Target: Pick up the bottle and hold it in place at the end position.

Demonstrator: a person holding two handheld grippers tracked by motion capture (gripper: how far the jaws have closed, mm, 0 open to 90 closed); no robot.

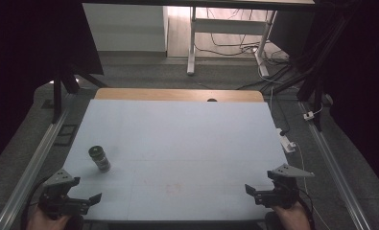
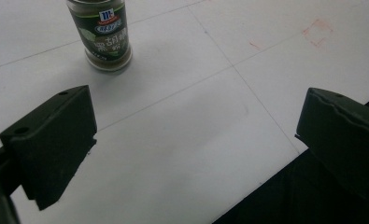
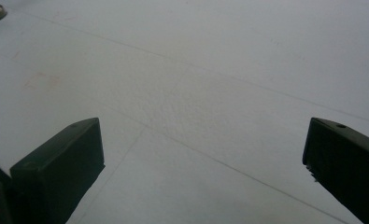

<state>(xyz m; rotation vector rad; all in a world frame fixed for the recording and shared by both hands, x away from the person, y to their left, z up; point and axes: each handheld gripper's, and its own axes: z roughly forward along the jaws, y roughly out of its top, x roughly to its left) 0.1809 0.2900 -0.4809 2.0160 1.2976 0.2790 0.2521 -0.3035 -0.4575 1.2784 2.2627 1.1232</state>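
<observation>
1. Two hands come in at the near edge of the desk [image 1: 177, 143], each holding a pair of tongs.
2. Left tongs [image 1: 88, 200] sit at the near left corner, jaws spread wide with nothing between them; in the left gripper view [image 2: 196, 140] bare white desk shows between the two black jaws.
3. Right tongs [image 1: 255, 191] sit at the near right corner, jaws likewise spread wide and holding nothing; the right gripper view [image 3: 203, 158] shows bare desk between them.
4. A faint reddish mark [image 1: 172, 188] lies on the white surface near the near edge, between the two tongs.
5. Beyond the left tongs, near the left edge, stands the spice jar [image 1: 100, 158], upright, dark-capped, with a green label; it is apart from both tongs. In the left gripper view the spice jar [image 2: 102, 37] stands ahead of the left jaw.
6. At the far edge a strip of bare wood [image 1: 177, 94] shows past the white cover.
7. Farther off, on the floor, stand white table legs [image 1: 192, 48] with loose cables [image 1: 235, 48].
</observation>
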